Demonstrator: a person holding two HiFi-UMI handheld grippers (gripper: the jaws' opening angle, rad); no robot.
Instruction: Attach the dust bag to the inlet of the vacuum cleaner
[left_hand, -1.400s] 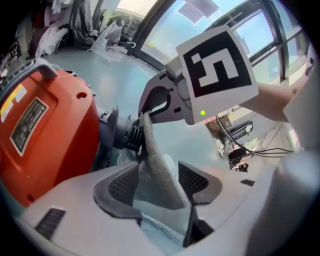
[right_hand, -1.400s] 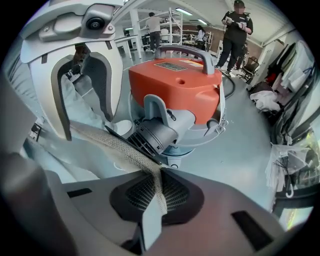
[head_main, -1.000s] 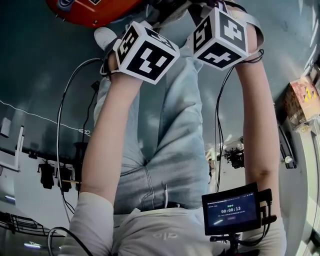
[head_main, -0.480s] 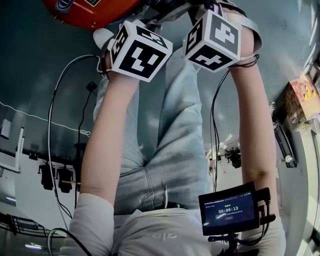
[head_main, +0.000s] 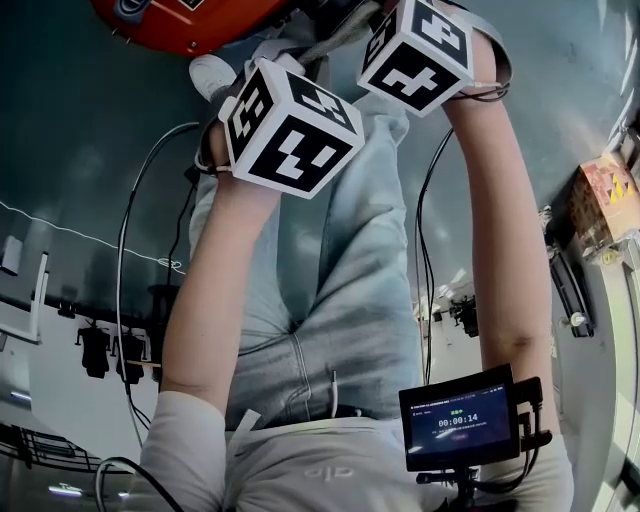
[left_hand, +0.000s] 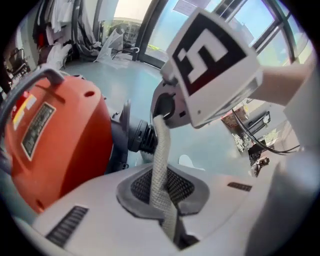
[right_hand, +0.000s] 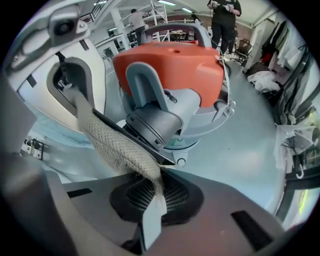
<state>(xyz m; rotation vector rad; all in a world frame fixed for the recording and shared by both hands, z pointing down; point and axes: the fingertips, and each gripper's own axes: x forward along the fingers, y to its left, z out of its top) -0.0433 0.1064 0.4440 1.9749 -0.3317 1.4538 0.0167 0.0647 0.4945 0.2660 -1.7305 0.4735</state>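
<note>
The floor (head_main: 80, 150) is smooth and grey-green. The vacuum cleaner (right_hand: 170, 65) stands on it, an orange drum with a grey handle arched over the top. In the head view only the drum's lower edge shows at the top of the frame, beyond the person's jeans (head_main: 340, 300) and bare forearms.

The dust bag (right_hand: 112, 142), a beige perforated fabric, is stretched in a narrow band between the two tools, in the air in front of the drum. It is not seated on the inlet (right_hand: 152, 125), a grey round port projecting from the drum's side. In the right gripper view the band crosses in front of that port; contact cannot be confirmed.

Left gripper (left_hand: 162, 197): jaws pressed together, pinching one end of the fabric, which runs up across the ribbed pads. Right gripper (right_hand: 150, 200): jaws likewise closed, pinching the other end. Both point steeply down, marker cubes uppermost.

A small monitor (head_main: 460, 420) sits by the right elbow.
</note>
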